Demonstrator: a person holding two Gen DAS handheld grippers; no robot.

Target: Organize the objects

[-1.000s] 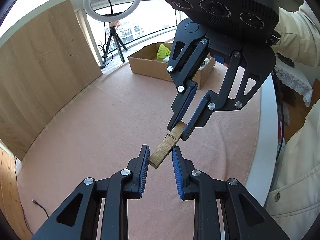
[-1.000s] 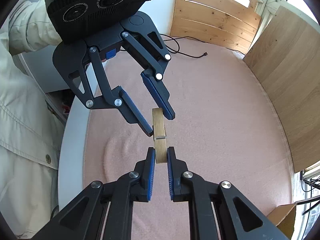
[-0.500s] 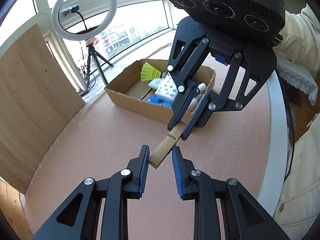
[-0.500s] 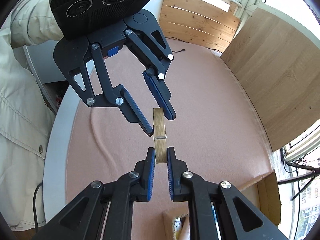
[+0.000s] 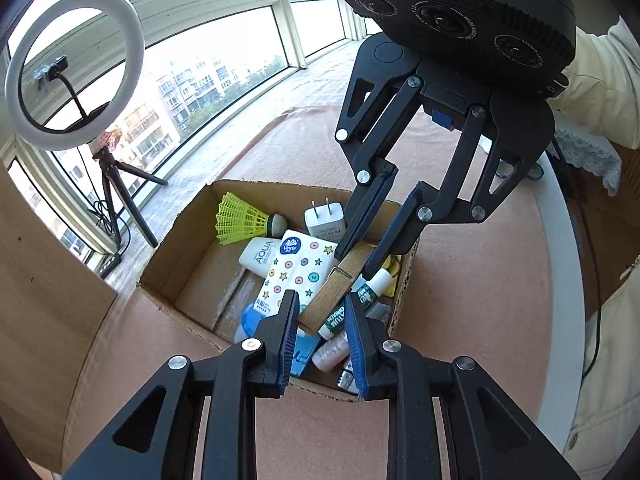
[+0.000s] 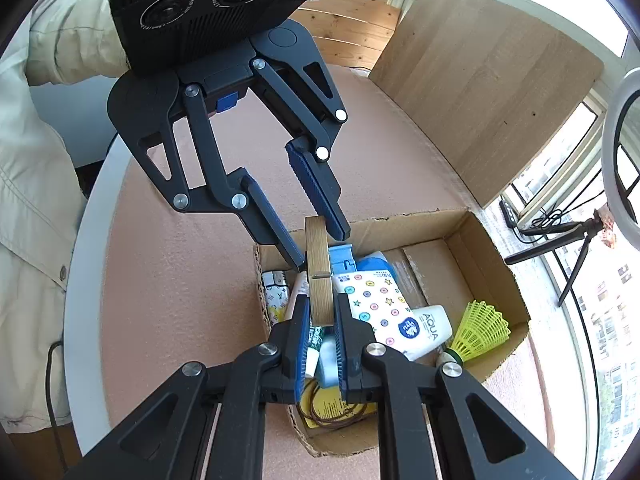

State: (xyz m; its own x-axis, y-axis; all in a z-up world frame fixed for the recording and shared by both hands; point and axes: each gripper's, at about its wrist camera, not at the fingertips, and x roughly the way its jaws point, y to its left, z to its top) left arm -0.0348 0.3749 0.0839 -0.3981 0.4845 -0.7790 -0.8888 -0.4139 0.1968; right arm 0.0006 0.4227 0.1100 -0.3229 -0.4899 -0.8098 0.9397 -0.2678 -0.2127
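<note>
One wooden clothespin [image 5: 335, 289] sits at frame centre, over one open cardboard box [image 5: 182, 262]. The right gripper [image 6: 321, 322] pinches one end of it. The left gripper [image 5: 322, 314] has its jaws around the other end, one pad touching; whether it grips I cannot tell. In the box: one yellow shuttlecock [image 5: 240, 220], one white plug [image 5: 325, 222], one tissue pack [image 5: 298, 272], one white tube [image 5: 260, 256], several small bottles and a card of hair ties [image 6: 332, 410].
</note>
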